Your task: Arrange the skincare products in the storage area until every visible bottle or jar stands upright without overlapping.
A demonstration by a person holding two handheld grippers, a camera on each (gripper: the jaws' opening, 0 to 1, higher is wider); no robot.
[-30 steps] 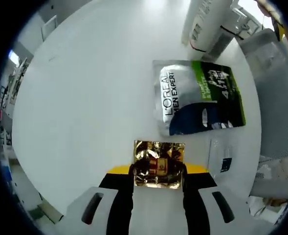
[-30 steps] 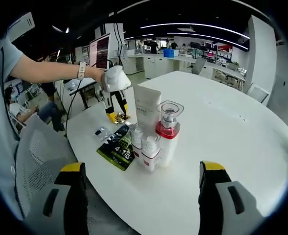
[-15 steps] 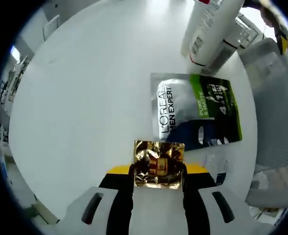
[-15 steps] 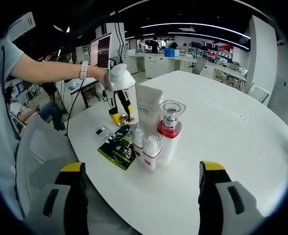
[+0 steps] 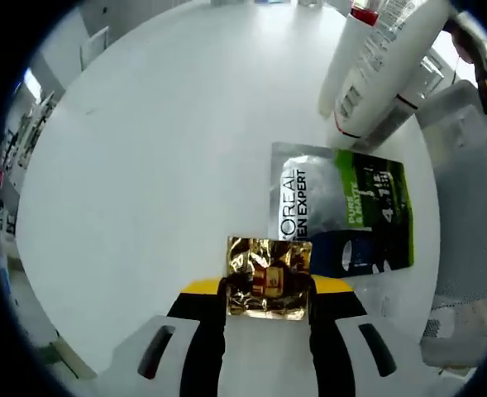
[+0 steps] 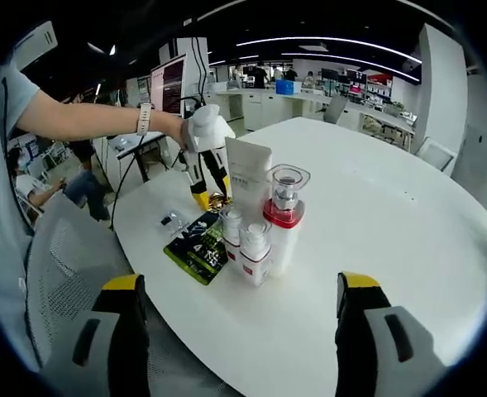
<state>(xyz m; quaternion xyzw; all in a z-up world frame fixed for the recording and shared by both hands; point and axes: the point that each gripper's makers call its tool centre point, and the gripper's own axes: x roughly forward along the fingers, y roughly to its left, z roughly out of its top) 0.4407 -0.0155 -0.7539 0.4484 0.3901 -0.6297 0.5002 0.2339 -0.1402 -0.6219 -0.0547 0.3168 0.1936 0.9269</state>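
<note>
**Gold sachet clamped in the left gripper, skincare cluster standing on the bench**

In the left gripper view, the left gripper (image 5: pixel 264 289) has its fingers (image 5: pixel 203 331) clamped on a crinkled gold foil sachet (image 5: pixel 268 277), held above the white bench (image 5: pixel 160 149). Just right of the sachet a silver, green and dark blue L'Oréal Men Expert pouch (image 5: pixel 342 211) lies flat on the bench. Beyond it, at the far right, a white tube (image 5: pixel 384 66) with small print stands beside other containers.

In the right gripper view, the right gripper (image 6: pixel 243 331) hangs near the bench edge with its fingers (image 6: pixel 367 331) wide apart and nothing between them. Across the bench stands a cluster: the tall white tube (image 6: pixel 250 174), a clear-capped bottle with a red collar (image 6: pixel 284 211), and two small white bottles (image 6: pixel 251 248) in front, all upright and close together. The flat pouch (image 6: pixel 195 246) lies to their left, with a small clear packet (image 6: pixel 172 222) further left. A person's arm with a wristwatch (image 6: pixel 144 119) holds the left gripper (image 6: pixel 212 198) just left of the tube, with the gold sachet at its tips.
</note>
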